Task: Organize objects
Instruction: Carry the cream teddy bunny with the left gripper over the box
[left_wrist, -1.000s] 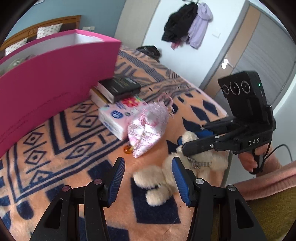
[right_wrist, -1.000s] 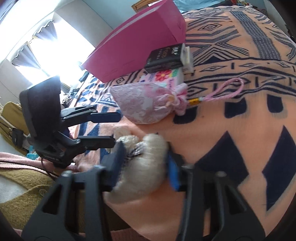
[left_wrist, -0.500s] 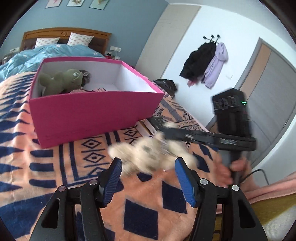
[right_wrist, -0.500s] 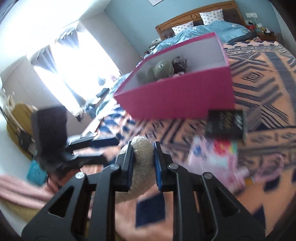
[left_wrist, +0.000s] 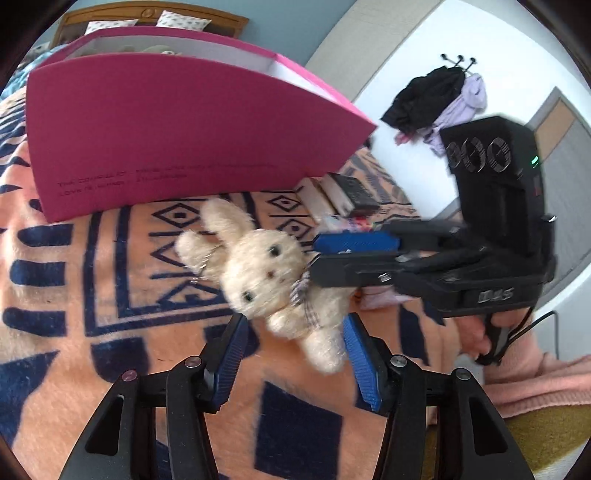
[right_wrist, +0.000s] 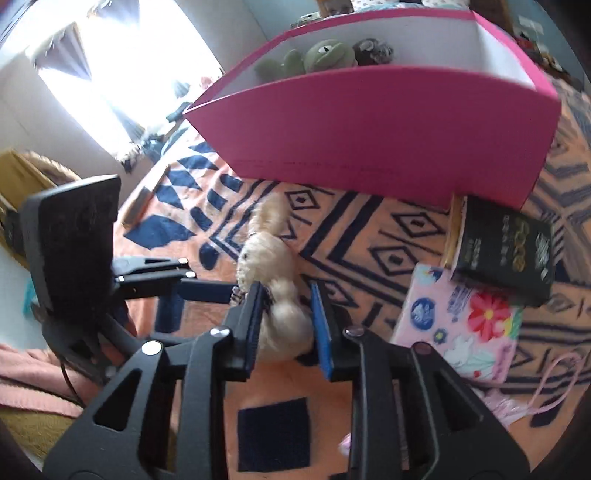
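Note:
A cream plush bunny (left_wrist: 266, 269) with a checked scarf is just in front of the pink box (left_wrist: 166, 129), low over the patterned blanket. My right gripper (right_wrist: 287, 291) has the bunny (right_wrist: 284, 317) between its blue pads. Its jaws are opening, and the far pad stands clear of the fur. From the right of the left wrist view, the right gripper (left_wrist: 316, 258) reaches in level. My left gripper (left_wrist: 295, 328) straddles the bunny's legs. Its jaws are closing but the pads do not press. The pink box (right_wrist: 388, 140) holds a green plush toy (right_wrist: 325, 55).
A dark book (right_wrist: 506, 251) lies on a flowered tissue pack (right_wrist: 458, 332) right of the bunny, and a pink cord (right_wrist: 554, 384) lies beyond it. A hand (left_wrist: 480, 339) in a pink sleeve (left_wrist: 535, 380) holds the right gripper. Clothes (left_wrist: 436, 99) hang on the far wall.
The right gripper carried the bunny from beside the pink pouch to just in front of the pink box, and its jaws have widened. The left gripper followed and now straddles the bunny's legs.

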